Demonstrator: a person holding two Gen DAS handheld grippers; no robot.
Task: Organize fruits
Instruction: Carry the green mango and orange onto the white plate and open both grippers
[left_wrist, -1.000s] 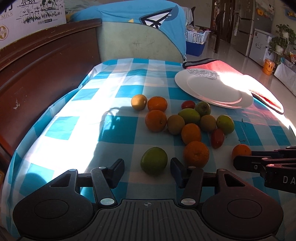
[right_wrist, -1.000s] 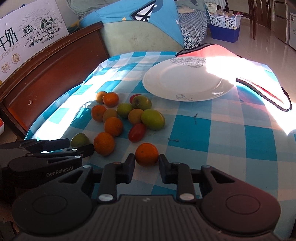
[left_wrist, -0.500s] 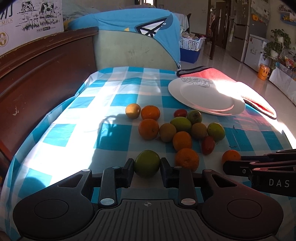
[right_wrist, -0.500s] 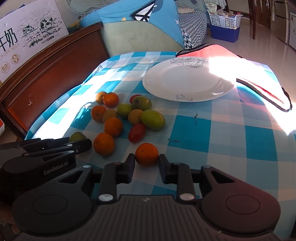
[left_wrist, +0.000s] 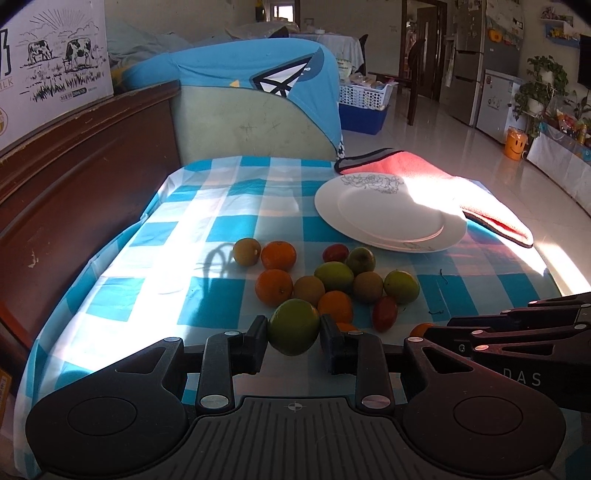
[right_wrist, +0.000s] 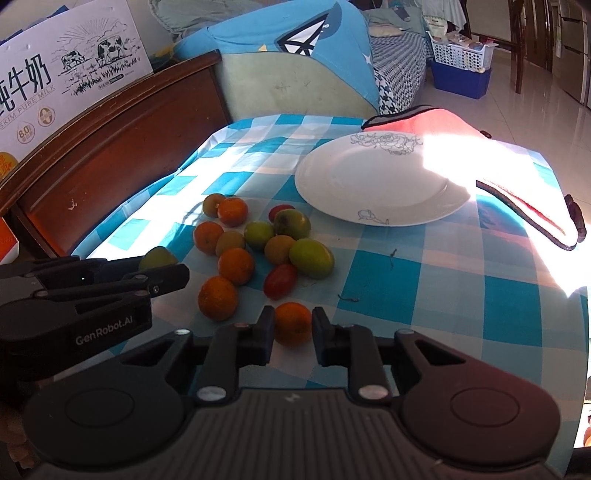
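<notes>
While each claw (left_wrist: 293, 338) grips one fruit (left_wrist: 293, 326), the plate (left_wrist: 388, 218) holds nothing.

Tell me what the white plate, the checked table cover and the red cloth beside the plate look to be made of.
White plate: likely glazed ceramic; smooth, glossy, with a printed line-drawn flower on the rim.
Checked table cover: possibly thin plastic or coated fabric; it has a slight sheen and drapes in creases over the edge.
Red cloth: soft textile, matte, with a dark stitched border; the exact fibre is unclear.
</notes>
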